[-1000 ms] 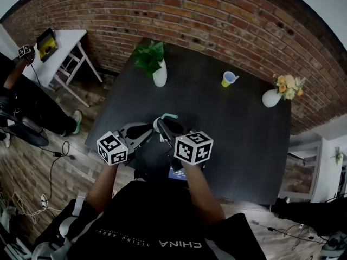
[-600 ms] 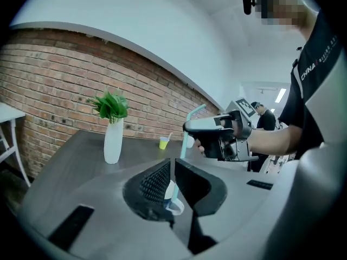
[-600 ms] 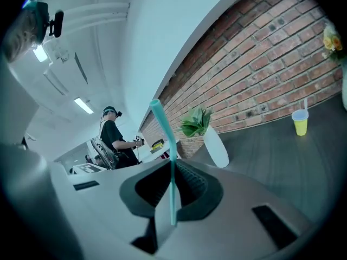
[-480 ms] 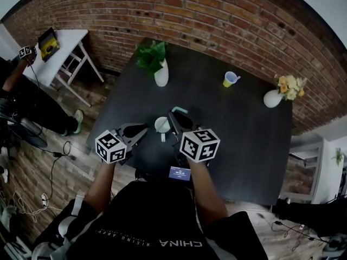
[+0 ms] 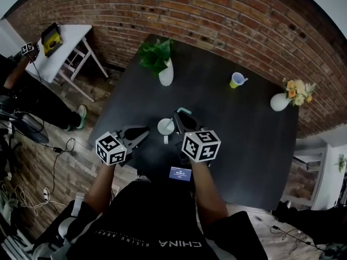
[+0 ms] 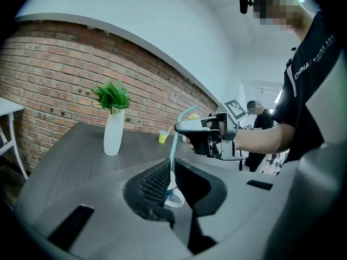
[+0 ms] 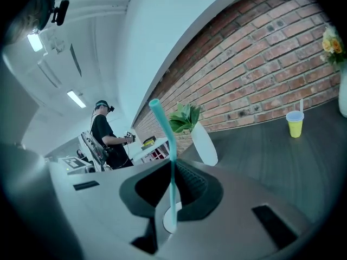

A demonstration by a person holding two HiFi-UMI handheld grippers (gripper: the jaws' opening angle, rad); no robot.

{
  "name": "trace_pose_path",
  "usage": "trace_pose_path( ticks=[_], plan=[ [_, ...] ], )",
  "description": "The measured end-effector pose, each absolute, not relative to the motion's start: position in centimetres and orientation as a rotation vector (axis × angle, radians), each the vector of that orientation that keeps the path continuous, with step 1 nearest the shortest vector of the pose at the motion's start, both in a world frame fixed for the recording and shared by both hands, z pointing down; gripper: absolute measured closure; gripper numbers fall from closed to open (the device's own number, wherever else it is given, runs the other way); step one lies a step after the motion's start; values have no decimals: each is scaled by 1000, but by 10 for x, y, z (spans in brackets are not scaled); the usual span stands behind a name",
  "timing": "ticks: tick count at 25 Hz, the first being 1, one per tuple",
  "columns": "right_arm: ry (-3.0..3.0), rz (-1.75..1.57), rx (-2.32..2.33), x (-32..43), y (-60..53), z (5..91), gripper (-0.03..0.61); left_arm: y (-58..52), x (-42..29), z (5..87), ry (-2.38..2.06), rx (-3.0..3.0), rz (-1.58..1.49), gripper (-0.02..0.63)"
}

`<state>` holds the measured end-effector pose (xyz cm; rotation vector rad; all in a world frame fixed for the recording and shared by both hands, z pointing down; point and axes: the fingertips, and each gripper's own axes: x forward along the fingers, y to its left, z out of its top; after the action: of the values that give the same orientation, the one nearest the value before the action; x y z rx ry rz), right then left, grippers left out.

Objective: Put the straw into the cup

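Since a second earlier, the left gripper point(image 5: 142, 132) had drawn back from the cup point(image 5: 165, 126) toward the near left. Its jaws stood slightly apart and empty, with the cup just beyond their tips. The right gripper point(image 5: 177, 123) had its jaws closed on the teal straw point(image 7: 173, 183). The straw's long axis ran nearly upright, its lower end pointing down at the cup's mouth and its upper part kinked off vertical. The cup stood on the dark desk point(image 5: 238, 140).

Teal bent-top straw point(image 7: 172, 183) upright, lower end inside white cup point(image 5: 166, 127); cup upright, open.
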<state>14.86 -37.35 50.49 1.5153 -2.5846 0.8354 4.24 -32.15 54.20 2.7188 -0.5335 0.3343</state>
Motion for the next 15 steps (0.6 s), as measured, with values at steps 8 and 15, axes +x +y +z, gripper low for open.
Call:
trace_pose_path(
  ticks=[8,15],
  plan=[
    [-2540,905,1460,142,-380,540,548,-327,36,560,-566,2661,351,584],
    [-2511,955,1432,140,-385,562,548,-331,37,574,-573,2629,357,584]
  ],
)
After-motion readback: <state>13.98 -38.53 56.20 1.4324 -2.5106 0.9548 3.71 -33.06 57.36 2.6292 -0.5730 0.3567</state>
